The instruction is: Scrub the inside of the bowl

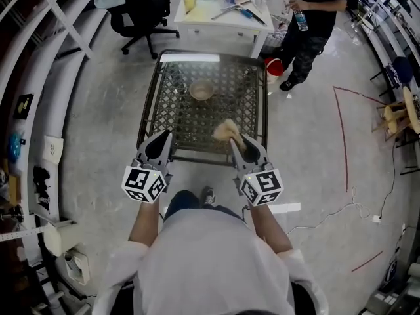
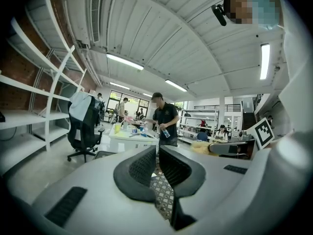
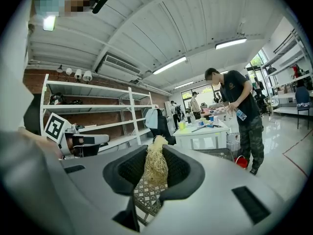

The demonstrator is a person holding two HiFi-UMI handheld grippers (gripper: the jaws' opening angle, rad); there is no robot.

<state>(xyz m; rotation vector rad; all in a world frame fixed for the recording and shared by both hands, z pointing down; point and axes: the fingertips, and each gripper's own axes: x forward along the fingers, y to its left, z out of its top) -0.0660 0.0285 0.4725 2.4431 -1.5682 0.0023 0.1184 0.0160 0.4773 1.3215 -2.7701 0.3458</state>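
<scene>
Whoever's wearing the rig has both claws held out over the near edge of a metal lattice surface [image 1: 172, 113]. The right claw [image 3: 155, 151] is clamped on a straw-coloured fibrous scrubber [image 3: 155, 166]. The wad is squeezed between the two dark pads and a tuft of it pokes out past the tips. The left claw [image 2: 156, 151] has its jaws pulled in almost together with nothing between them, just a thin slit with the lattice showing through.

The bowl [image 1: 202, 90] sits upright on the surface, roughly mid-width and toward the far side. It's well apart from both claws. In the head view the scrubber is over the near right part of the lattice, closer to the person than the bowl and a little to its right, not touching it. The left claw is over the near left edge, even further from the bowl.

Background stuff: a cluttered white table [image 1: 197, 18] beyond the surface, a black office chair [image 1: 141, 12] to the left of it, and a person [image 1: 315, 18] holding a bottle next to a red bucket [image 1: 274, 66].
</scene>
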